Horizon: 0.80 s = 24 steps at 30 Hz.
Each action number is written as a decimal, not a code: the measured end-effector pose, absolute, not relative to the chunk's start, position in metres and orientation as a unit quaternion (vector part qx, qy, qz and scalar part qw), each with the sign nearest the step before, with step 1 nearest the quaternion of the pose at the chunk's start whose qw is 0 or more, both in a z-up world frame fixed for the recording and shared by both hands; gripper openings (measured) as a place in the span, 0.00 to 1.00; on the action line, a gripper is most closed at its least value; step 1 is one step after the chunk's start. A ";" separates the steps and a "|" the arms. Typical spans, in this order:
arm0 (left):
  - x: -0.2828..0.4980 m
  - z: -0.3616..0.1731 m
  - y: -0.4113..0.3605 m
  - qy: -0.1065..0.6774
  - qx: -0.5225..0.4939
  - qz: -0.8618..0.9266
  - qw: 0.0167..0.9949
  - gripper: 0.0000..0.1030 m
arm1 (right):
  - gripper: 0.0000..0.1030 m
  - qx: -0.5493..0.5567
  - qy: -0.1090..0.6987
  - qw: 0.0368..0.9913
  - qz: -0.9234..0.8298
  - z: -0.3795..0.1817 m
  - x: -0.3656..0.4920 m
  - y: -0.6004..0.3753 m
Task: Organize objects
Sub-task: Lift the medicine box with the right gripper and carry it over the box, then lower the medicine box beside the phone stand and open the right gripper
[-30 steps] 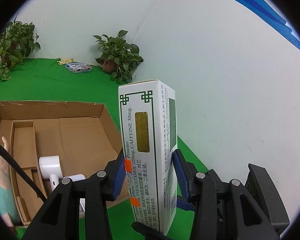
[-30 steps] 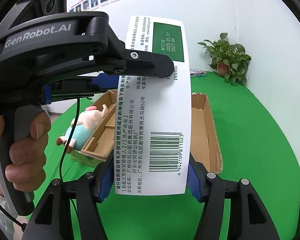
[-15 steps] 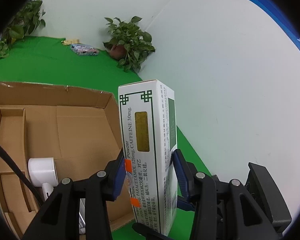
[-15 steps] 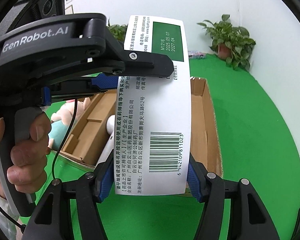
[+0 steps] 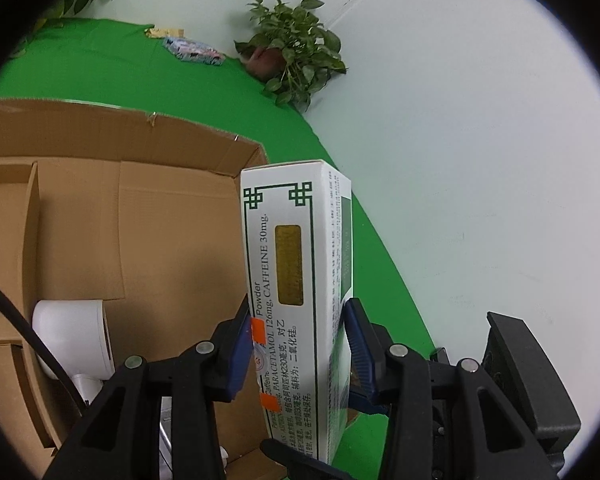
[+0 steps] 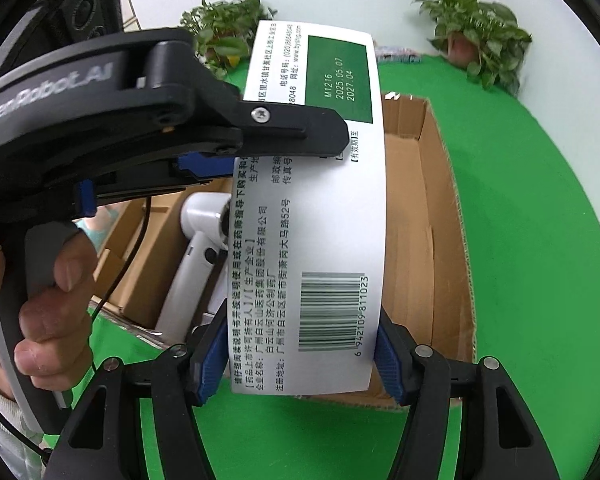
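Both grippers are shut on one white medicine box with green trim (image 5: 296, 280). My left gripper (image 5: 298, 348) clamps its narrow sides. My right gripper (image 6: 302, 356) clamps its barcode end (image 6: 312, 216), and the left gripper's black body (image 6: 140, 120) crosses the box higher up. The box hangs over the right part of an open cardboard box (image 5: 120, 216), which also shows in the right wrist view (image 6: 440, 216). A white hair dryer (image 5: 74, 336) lies inside it, also seen from the right wrist (image 6: 196, 256).
The cardboard box has dividers on its left side (image 5: 32, 208). It sits on a green cloth (image 6: 532, 240). Potted plants (image 5: 296, 40) (image 6: 476, 32) stand by the white wall. A small colourful packet (image 5: 194, 50) lies at the far edge.
Both grippers have carried the medicine box forward and lower, over the cardboard box. The plush pig toy has left both views. The grips have not changed.
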State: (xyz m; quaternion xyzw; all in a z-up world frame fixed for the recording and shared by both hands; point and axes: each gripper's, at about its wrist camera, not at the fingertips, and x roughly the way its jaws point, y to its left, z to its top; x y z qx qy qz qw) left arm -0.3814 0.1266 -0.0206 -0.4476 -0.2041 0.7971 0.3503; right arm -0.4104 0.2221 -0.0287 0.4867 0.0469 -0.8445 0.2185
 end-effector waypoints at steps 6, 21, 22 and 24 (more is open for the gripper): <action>-0.393 -0.052 0.134 -0.205 -0.491 0.776 0.338 0.41 | 0.59 0.537 0.036 0.217 -0.814 -0.054 -0.427 0.221; -0.413 -0.105 0.133 -0.211 -0.584 0.735 0.273 0.44 | 0.68 0.631 0.029 0.211 -0.746 -0.088 -0.460 0.192; -0.412 -0.104 0.132 -0.207 -0.585 0.735 0.272 0.44 | 0.71 0.630 0.028 0.210 -0.747 -0.087 -0.461 0.191; -0.409 -0.098 0.129 -0.198 -0.583 0.739 0.273 0.44 | 0.74 0.628 0.026 0.210 -0.749 -0.084 -0.462 0.190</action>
